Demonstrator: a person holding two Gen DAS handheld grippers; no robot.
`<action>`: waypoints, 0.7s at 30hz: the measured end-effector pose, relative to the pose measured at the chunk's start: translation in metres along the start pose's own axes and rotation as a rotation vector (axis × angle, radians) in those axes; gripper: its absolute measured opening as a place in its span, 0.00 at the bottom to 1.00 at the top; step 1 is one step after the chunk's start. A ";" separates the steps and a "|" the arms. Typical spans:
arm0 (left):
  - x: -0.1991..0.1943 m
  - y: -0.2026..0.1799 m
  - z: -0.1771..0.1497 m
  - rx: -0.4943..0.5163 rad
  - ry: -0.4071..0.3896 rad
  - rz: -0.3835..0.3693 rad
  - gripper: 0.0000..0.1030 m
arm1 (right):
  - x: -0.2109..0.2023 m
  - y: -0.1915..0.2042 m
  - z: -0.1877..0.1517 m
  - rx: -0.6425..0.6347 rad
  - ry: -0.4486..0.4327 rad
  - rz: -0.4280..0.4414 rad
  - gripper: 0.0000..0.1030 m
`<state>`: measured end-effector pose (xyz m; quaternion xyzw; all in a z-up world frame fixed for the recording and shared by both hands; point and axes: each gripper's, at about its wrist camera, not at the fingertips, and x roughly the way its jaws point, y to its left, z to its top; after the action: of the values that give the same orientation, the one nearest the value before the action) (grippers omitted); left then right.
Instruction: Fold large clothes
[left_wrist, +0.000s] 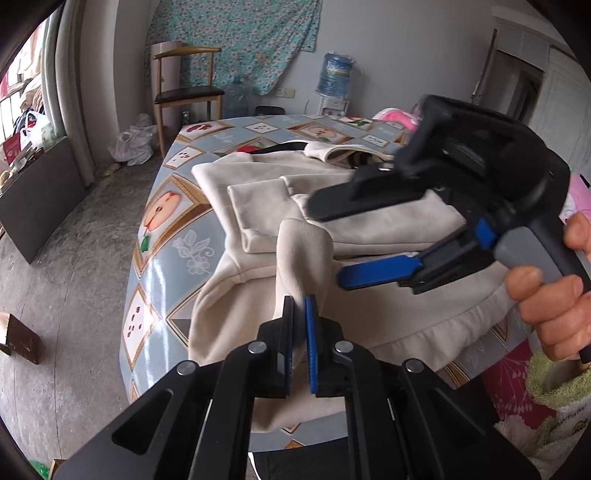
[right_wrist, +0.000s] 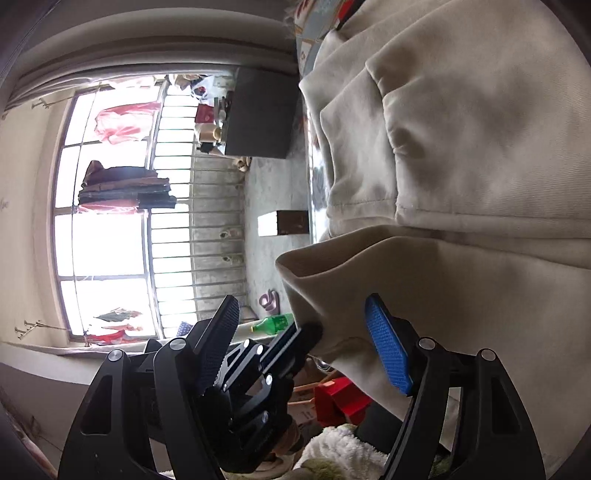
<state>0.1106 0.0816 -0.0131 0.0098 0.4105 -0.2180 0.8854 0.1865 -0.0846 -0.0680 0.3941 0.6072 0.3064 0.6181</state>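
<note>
A large beige sweatshirt (left_wrist: 258, 206) lies partly folded on the patterned table (left_wrist: 162, 236). My left gripper (left_wrist: 299, 310) is shut on a fold of its near hem and holds that fold raised off the table. Just right of the raised fold and over the sweatshirt, a hand (left_wrist: 546, 295) holds my right gripper (left_wrist: 328, 243) open, one black finger above and one blue below. In the right wrist view the picture is rolled sideways: the sweatshirt (right_wrist: 461, 129) fills the right side. The right gripper (right_wrist: 301, 306) stands wide there, its pads pressing nothing, with the left gripper (right_wrist: 310, 336) pinching the fold between its fingers.
A wooden chair (left_wrist: 184, 92), a water dispenser (left_wrist: 336, 77) and plastic bags (left_wrist: 133, 144) stand beyond the table. A dark board (left_wrist: 37, 192) leans at the left and a brown box (left_wrist: 18, 339) sits on the floor. A barred window (right_wrist: 103, 221) and a green bottle (right_wrist: 273, 323) show.
</note>
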 end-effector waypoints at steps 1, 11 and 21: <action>0.000 -0.001 0.000 0.004 0.000 -0.007 0.06 | 0.002 0.004 0.000 -0.009 0.000 -0.013 0.67; 0.000 -0.013 -0.005 0.038 0.004 -0.055 0.06 | 0.002 0.001 -0.001 -0.012 -0.065 -0.096 0.16; 0.015 -0.011 0.002 0.049 0.044 -0.020 0.38 | -0.009 -0.002 -0.012 -0.046 -0.067 -0.074 0.08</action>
<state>0.1157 0.0654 -0.0206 0.0320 0.4243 -0.2365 0.8735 0.1733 -0.0919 -0.0640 0.3669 0.5930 0.2838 0.6582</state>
